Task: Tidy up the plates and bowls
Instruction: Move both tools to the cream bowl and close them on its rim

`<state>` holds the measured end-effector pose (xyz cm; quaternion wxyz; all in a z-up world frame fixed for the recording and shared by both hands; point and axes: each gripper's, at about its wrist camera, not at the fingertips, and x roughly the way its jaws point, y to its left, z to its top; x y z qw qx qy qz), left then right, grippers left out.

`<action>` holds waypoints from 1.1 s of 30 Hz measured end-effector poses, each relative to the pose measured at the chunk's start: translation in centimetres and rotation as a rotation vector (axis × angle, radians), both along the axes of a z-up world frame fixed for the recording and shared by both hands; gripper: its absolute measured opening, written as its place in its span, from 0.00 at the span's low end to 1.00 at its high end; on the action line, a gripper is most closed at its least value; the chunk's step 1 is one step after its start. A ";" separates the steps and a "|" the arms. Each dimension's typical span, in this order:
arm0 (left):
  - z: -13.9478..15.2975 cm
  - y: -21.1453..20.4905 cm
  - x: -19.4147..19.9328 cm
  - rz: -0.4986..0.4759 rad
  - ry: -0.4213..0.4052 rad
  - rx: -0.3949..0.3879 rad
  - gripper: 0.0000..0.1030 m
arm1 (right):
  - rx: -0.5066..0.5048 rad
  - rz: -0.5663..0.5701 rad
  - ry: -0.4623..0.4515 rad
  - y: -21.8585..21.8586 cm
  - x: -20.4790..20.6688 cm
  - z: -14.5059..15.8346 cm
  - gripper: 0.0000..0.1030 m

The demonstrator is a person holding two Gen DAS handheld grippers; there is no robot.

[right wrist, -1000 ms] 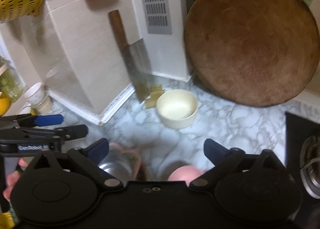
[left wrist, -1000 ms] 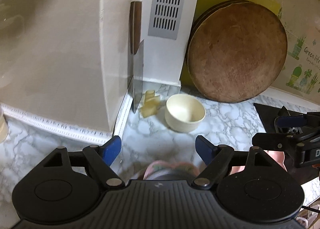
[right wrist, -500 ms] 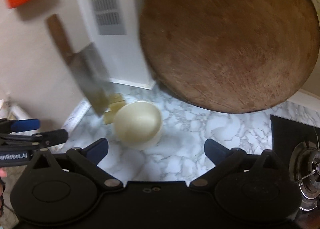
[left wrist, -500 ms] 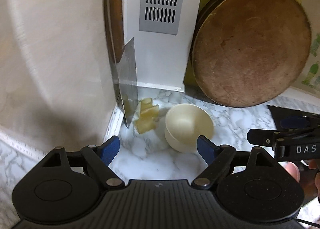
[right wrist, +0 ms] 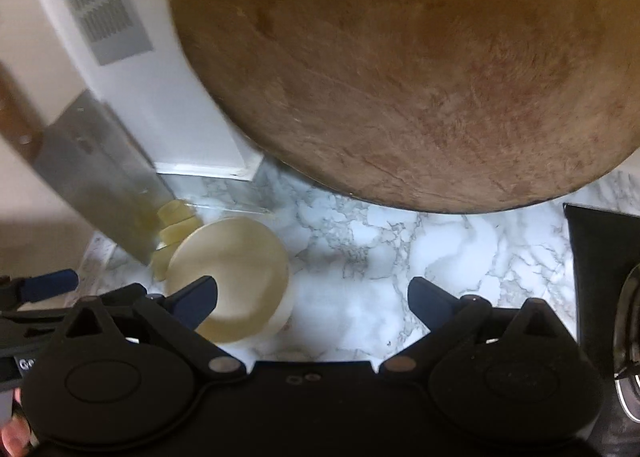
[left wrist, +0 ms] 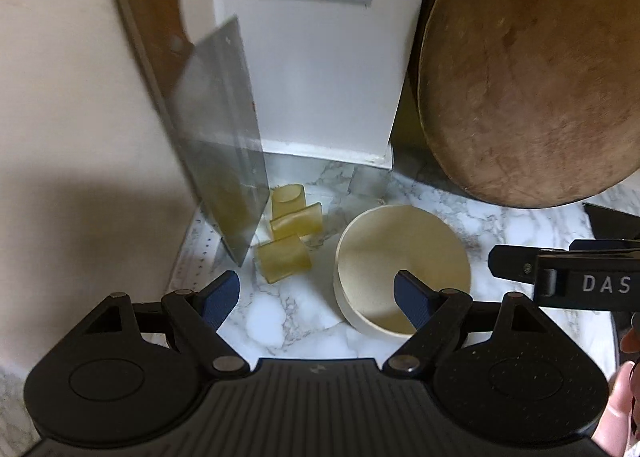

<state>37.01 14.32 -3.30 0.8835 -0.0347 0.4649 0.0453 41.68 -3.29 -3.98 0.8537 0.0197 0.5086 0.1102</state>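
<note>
1. Left gripper [left wrist: 316, 293]: jaws apart, empty.
2. Right gripper [right wrist: 312, 297]: jaws apart, empty.
3. Round cream ceramic bowl [left wrist: 402, 263] stands on white marble table [right wrist: 384, 257], beside steel cleaver [left wrist: 220, 161].

A single cream bowl [left wrist: 402, 269] sits upright on the marble desk [left wrist: 516, 225], mouth up, with nothing visible inside it. It is round, plain and matte, with straight low walls. It sits near the back corner, just beside some small yellowish blocks [left wrist: 286, 233] and in front of the leaning round wooden board [left wrist: 532, 69].
</note>
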 end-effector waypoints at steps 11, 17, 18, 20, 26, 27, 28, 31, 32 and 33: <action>-3.9 -0.8 3.3 0.017 0.021 0.031 0.81 | 0.025 -0.032 0.081 0.2 3.3 -4.0 0.73; -5.2 -1.0 4.3 0.009 0.057 0.014 0.63 | 0.032 -0.005 0.105 0.9 3.7 -5.3 0.57; -5.3 -1.1 4.5 0.006 0.061 0.014 0.61 | 0.034 0.001 0.110 1.0 3.7 -5.4 0.55; -5.6 -1.2 4.7 0.000 0.070 0.005 0.56 | 0.033 0.014 0.116 1.3 3.5 -5.6 0.50; -6.1 -1.2 5.0 -0.001 0.098 -0.017 0.55 | 0.029 0.040 0.122 1.8 3.2 -5.9 0.40; -6.1 -1.1 5.0 0.010 0.103 -0.024 0.55 | 0.029 0.043 0.120 1.9 3.2 -5.9 0.40; -6.2 -0.9 5.1 0.013 0.108 -0.035 0.55 | 0.027 0.043 0.116 1.9 3.2 -5.8 0.39; -6.3 -0.8 5.2 0.020 0.114 -0.058 0.42 | 0.027 0.044 0.116 1.9 3.2 -5.9 0.34; -6.4 -0.8 5.2 0.018 0.121 -0.067 0.37 | 0.027 0.044 0.117 1.9 3.2 -5.9 0.30; -6.5 -0.8 5.3 0.020 0.128 -0.072 0.29 | 0.027 0.045 0.116 1.9 3.2 -5.9 0.28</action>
